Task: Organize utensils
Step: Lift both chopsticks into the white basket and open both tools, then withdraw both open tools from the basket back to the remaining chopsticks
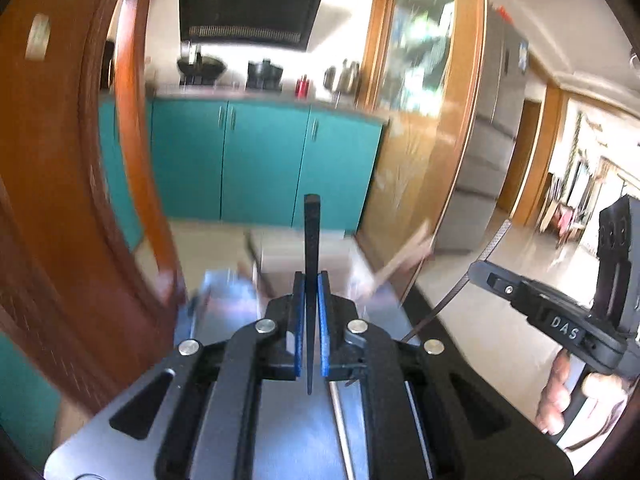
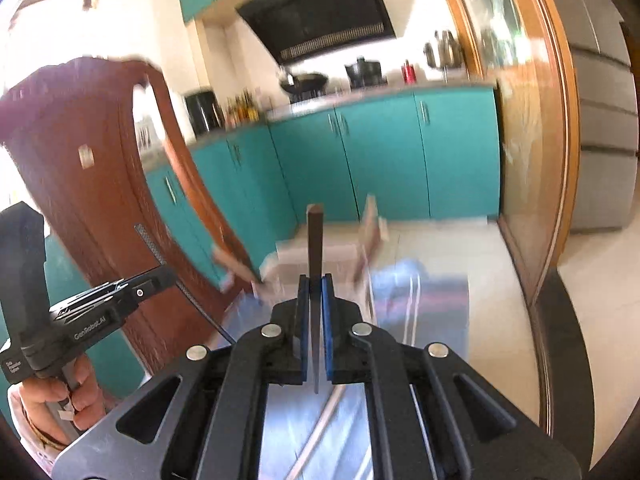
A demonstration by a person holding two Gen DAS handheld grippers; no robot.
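left gripper (image 1: 311,300): clamps black tapered chopstick (image 1: 311,240) | right gripper (image 2: 316,300): clamps brown chopstick (image 2: 315,240)

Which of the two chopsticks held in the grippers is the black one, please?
The chopstick in the left gripper is black. The chopstick in the right gripper is dark brown instead. Each stands upright between shut blue pads.

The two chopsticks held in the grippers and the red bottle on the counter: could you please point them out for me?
Black chopstick (image 1: 311,248): left wrist view, on its shaft above the pads.
Brown chopstick (image 2: 315,248): right wrist view, on its shaft above the pads.
Red bottle (image 2: 409,72): right wrist view, on its body.
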